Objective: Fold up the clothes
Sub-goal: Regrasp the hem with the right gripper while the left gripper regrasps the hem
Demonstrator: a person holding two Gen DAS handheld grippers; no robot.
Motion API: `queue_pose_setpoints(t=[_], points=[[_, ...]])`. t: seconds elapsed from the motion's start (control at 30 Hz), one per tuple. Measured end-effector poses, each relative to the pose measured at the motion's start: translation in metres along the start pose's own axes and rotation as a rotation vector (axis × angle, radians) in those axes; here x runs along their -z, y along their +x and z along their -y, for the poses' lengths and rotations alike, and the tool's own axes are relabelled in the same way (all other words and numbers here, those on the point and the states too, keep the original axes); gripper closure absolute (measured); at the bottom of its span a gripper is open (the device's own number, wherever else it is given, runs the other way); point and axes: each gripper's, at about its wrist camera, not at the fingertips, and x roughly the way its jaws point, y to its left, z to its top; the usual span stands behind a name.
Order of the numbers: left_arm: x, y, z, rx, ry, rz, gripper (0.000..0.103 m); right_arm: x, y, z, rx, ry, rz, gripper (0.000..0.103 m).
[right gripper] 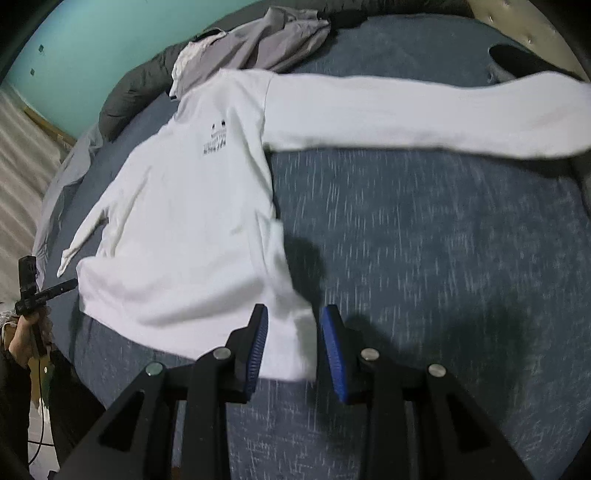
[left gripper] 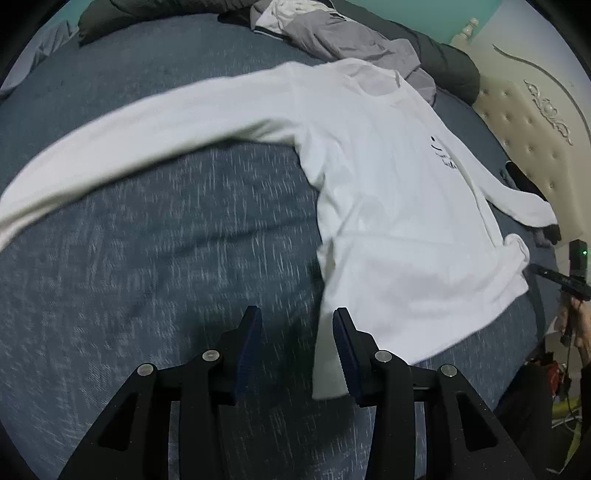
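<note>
A white long-sleeved shirt lies spread face up on the blue bed cover, both sleeves stretched out sideways. My left gripper hangs low over one bottom corner of the hem. Its jaws stand apart, with the corner lying against the right pad and a gap to the left pad. In the right wrist view, the shirt reaches down to my right gripper. The other hem corner lies loose between its blue pads, and the jaws are parted.
A crumpled grey garment and a dark quilt lie beyond the collar. A padded cream headboard borders one side. A person's hand grips the other tool at the bed's edge, above striped flooring.
</note>
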Motion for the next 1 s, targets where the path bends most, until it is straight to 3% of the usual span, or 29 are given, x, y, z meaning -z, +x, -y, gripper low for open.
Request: queue_pose_setpoints(t=[0.37,0.4,0.43,0.5,0.6,0.87,1.0], points=[[0.014,0.031,0.021,0.013,0.066,-0.055,0.060,0.015,0.028,-0.006,-0.011,0.002,-0.043,0.075],[0.014,0.033,0.023,0.015,0.071,-0.060,0.069,0.016,0.028,-0.007,-0.013,-0.002,-0.040,0.079],[0.014,0.035,0.025,0.011,0.081,-0.065,0.075,0.017,0.027,-0.008,-0.015,-0.005,-0.039,0.091],[0.014,0.034,0.029,-0.001,0.098,-0.067,0.089,0.019,0.025,-0.009,-0.019,-0.010,-0.036,0.096],[0.012,0.025,0.031,0.002,0.103,-0.057,0.096,0.019,0.014,-0.013,-0.033,-0.023,-0.026,0.098],[0.019,-0.045,0.055,-0.013,0.189,-0.016,0.098,0.021,-0.043,-0.032,-0.068,-0.100,0.003,0.099],[0.033,-0.061,0.058,-0.013,0.208,-0.017,0.098,0.039,-0.063,-0.036,-0.089,-0.126,-0.012,0.099]])
